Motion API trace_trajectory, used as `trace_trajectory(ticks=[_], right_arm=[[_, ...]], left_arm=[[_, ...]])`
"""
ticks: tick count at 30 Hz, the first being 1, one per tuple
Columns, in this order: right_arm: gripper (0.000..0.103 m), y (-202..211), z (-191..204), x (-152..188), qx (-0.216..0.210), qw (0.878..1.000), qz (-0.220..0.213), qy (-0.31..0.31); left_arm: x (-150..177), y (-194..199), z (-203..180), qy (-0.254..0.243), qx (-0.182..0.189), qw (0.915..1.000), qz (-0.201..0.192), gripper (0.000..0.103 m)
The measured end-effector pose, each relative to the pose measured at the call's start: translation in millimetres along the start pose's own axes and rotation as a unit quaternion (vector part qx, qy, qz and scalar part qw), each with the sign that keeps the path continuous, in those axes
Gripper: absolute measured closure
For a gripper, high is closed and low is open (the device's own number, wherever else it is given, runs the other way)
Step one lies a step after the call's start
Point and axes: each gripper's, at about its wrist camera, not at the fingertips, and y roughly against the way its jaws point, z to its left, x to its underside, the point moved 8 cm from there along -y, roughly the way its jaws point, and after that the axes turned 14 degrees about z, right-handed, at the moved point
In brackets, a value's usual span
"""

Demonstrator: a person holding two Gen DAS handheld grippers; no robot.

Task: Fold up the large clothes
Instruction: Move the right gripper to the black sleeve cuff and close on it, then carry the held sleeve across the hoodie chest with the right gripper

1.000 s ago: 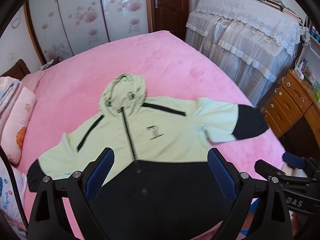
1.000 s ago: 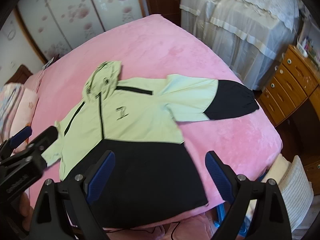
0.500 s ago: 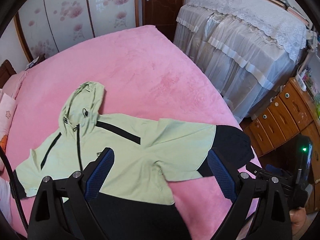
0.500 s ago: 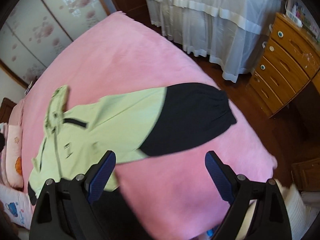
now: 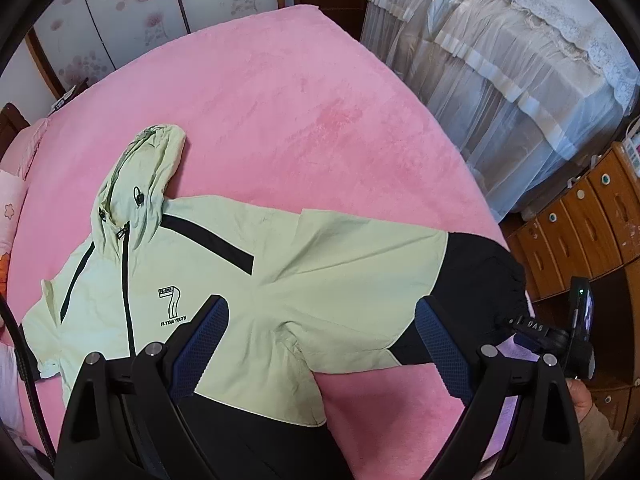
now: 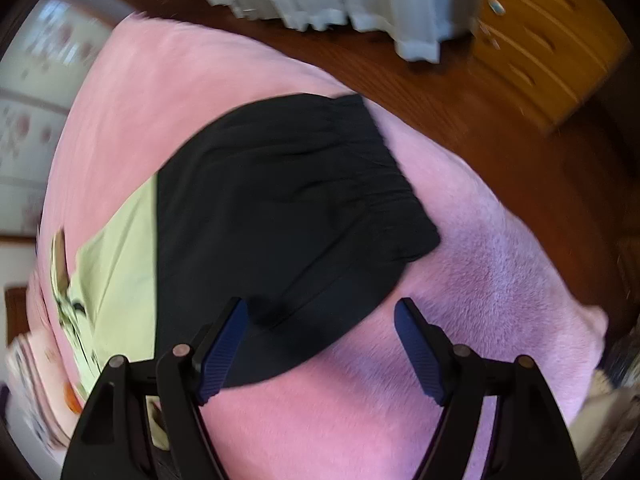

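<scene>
A smooth, matt, lightly creased woven jacket [image 5: 280, 280] is lying on a fuzzy, plush pink blanket [image 5: 280, 100]. At two o'clock, sheer gauzy curtain fabric with lace trim [image 5: 520, 80] is draping beside glossy varnished wooden drawers [image 5: 580, 220].

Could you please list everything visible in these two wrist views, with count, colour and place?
jacket: one, pale green and black, spread flat on the bed.
bed cover: one, pink, under the jacket.
draped furniture: one, white lace cloth, beyond the bed.
drawer chest: one, brown wood, beside the bed.
sliding doors: floral white panels, far wall.
pillows: pink, left edge; count unclear.
left gripper: one, black, blue fingers, open above the jacket.
right gripper: one, black, blue fingers closing, the black sleeve edge below them, not yet pinched.
</scene>
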Motion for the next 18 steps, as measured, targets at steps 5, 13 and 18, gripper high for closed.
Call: trace_trajectory(ticks=[5,13,18], right_arm=[[0.048,-4.5,-4.9,-9.1,-0.015,1.0,-0.009,-0.025],[0.097,5.4,2.2,-12.1,0.013,1.0,-0.025,0.007],[0.099,17.2,14.6,-10.9,0.029,0.998,-0.044,0.032]], left_arm=[[-3.2,-14.1,7.8,0.016,-0.013,0.9997,0.008,0.009],[-1.8,-39.6,31.2,0.044,-0.056,0.9973,0.018,0.009],[5.3,-53.6,38.4,0.053,-0.069,0.9958,0.032,0.009]])
